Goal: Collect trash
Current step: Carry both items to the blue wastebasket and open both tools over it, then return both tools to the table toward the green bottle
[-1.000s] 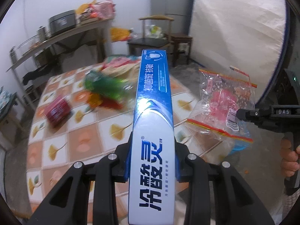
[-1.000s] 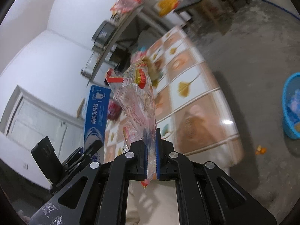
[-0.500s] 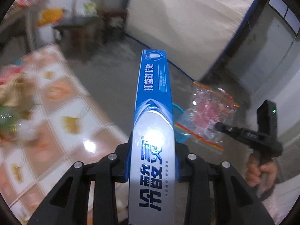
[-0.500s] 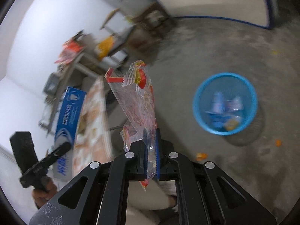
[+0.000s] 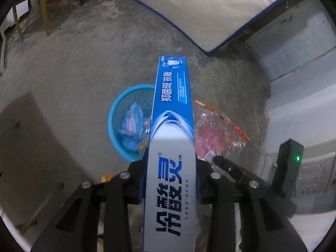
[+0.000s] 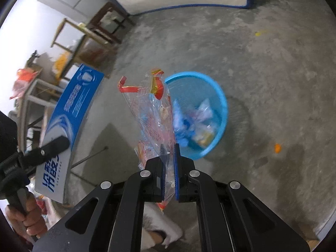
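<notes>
My left gripper [image 5: 171, 161] is shut on a long blue and white toothpaste box [image 5: 172, 130], which points out over the blue mesh trash basket [image 5: 117, 126] on the concrete floor. The box also shows in the right wrist view [image 6: 69, 117]. My right gripper [image 6: 169, 157] is shut on a clear plastic bag with red print [image 6: 155, 109], held above the near left rim of the basket [image 6: 220, 96]. The bag also shows in the left wrist view [image 5: 218, 130], right of the box. The basket holds several blue and white wrappers [image 6: 195, 119].
A white mattress with blue edging [image 5: 210, 10] leans against the far wall. Wooden stools and chairs [image 6: 105, 21] stand at the back left. Small orange scraps [image 6: 277, 148] lie on the floor near the basket. A table corner [image 5: 25, 126] is at the left.
Both grippers have swung away from the tiled table to over the blue basket on the floor, each still holding its item. The basket is now close below both.
</notes>
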The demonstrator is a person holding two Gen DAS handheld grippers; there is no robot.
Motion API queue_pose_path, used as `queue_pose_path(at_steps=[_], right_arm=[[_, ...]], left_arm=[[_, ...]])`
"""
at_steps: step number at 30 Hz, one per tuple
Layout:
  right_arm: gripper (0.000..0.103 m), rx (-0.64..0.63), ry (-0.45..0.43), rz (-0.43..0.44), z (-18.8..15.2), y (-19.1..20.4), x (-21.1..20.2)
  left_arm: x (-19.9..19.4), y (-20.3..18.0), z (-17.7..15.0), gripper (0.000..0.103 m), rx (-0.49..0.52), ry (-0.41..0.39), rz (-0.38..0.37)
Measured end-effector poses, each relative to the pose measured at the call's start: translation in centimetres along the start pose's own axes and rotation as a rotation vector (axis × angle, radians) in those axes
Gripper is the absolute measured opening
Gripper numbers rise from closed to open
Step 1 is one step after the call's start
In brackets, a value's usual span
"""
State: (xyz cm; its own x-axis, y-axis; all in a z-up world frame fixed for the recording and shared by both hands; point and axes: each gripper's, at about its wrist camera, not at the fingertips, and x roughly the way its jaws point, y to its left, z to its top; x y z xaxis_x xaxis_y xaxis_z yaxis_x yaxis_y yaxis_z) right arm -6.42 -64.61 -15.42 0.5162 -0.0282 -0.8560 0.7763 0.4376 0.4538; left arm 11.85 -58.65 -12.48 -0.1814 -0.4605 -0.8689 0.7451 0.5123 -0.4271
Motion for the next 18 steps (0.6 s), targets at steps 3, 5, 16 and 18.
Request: queue_pose_path(at_steps=[3,5,16,18], right_arm=[[0.015,0.008,0.008,-0.041,1.4,-0.5,2.3],[0.032,0.004,0.012,-0.073,1.8,-0.9,3.8],[0.037,-0.003,0.005,-0.152,1.3,-2.4,5.8],[0.038,-0.024,-0.017,-0.149,0.9,-2.3,4.9]], left_arm=[[1.5,0.8,1.3,0.080,-0.059,-0.026,0.018],[1.7,1.9,1.5,0.081,-0.103,-0.033,-0.002],[-8.5,1.9,-1.4,0.082,-0.031,-0.218,-0.059],[-11.1,1.9,-2.6,0.084,-0.003,-0.265,-0.061]])
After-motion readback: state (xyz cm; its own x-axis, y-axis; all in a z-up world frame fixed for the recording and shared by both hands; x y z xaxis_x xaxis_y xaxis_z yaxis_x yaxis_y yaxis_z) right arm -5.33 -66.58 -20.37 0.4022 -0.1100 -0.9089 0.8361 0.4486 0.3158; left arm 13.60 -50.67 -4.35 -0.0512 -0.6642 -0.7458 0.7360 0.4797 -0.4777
